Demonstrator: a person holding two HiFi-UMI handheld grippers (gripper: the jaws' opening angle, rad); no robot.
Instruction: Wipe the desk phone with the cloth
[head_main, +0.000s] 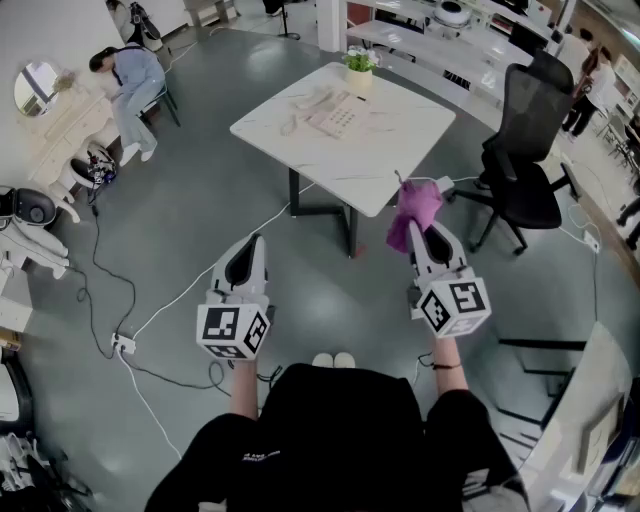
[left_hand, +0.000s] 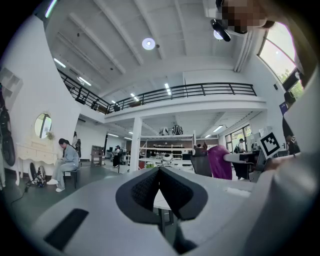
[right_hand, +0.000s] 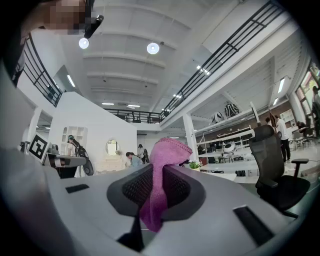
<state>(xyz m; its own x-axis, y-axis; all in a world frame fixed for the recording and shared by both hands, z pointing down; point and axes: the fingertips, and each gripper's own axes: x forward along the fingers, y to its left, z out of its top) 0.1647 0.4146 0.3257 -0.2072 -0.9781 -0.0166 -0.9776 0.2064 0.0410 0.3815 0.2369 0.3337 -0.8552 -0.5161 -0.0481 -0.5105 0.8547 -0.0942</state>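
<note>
A cream desk phone (head_main: 331, 112) with a coiled cord lies on the white marble table (head_main: 400, 150) ahead of me. My right gripper (head_main: 423, 228) is shut on a magenta cloth (head_main: 414, 211), which sticks up past the jaws and hangs below them (right_hand: 161, 175). It hovers over the floor just short of the table's near corner. My left gripper (head_main: 250, 248) is shut with nothing in it (left_hand: 159, 172) and is held over the floor, left of the table leg.
A small potted plant (head_main: 359, 64) stands at the table's far corner. A black office chair (head_main: 527, 150) sits right of the table. White cables and a power strip (head_main: 123, 345) run across the grey floor. A seated person (head_main: 132, 82) is at far left.
</note>
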